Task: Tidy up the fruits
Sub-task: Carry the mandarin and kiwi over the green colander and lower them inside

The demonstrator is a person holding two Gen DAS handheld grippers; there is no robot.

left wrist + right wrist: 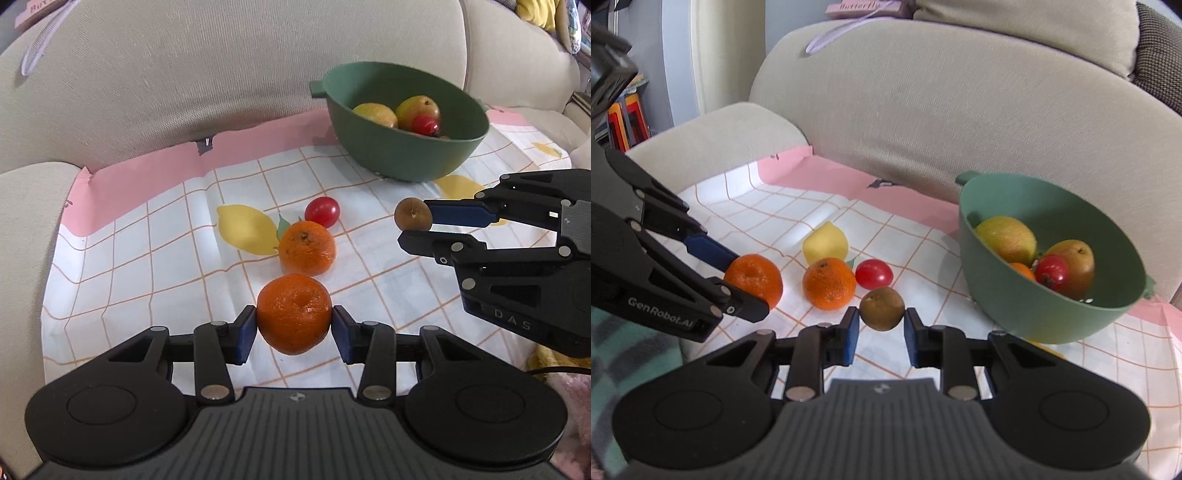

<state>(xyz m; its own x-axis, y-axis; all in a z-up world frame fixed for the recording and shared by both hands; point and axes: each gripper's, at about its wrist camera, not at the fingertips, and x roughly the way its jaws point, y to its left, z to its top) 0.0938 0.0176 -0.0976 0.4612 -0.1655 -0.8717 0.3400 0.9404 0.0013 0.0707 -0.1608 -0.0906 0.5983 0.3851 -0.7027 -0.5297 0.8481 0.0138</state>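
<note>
My left gripper point(294, 326) is shut on an orange mandarin point(294, 312), with a blue pad pressed to each side, just above the checked cloth point(166, 258). My right gripper point(881, 322) is shut on a small brown round fruit point(881, 308). It comes in from the right in the left wrist view, where the brown fruit point(413, 214) hangs above the cloth. A second mandarin point(306, 248) and a red cherry tomato point(322, 211) lie loose on the cloth. The green bowl point(369, 147) stands at the back right and holds yellow, reddish and red fruits.
The cloth, with a pink border and printed lemons point(245, 229), covers a beige sofa seat. The sofa back point(221, 74) rises right behind it, close behind the bowl. An armrest point(713, 129) closes off the left side. Bare cloth lies between the loose fruit and the bowl.
</note>
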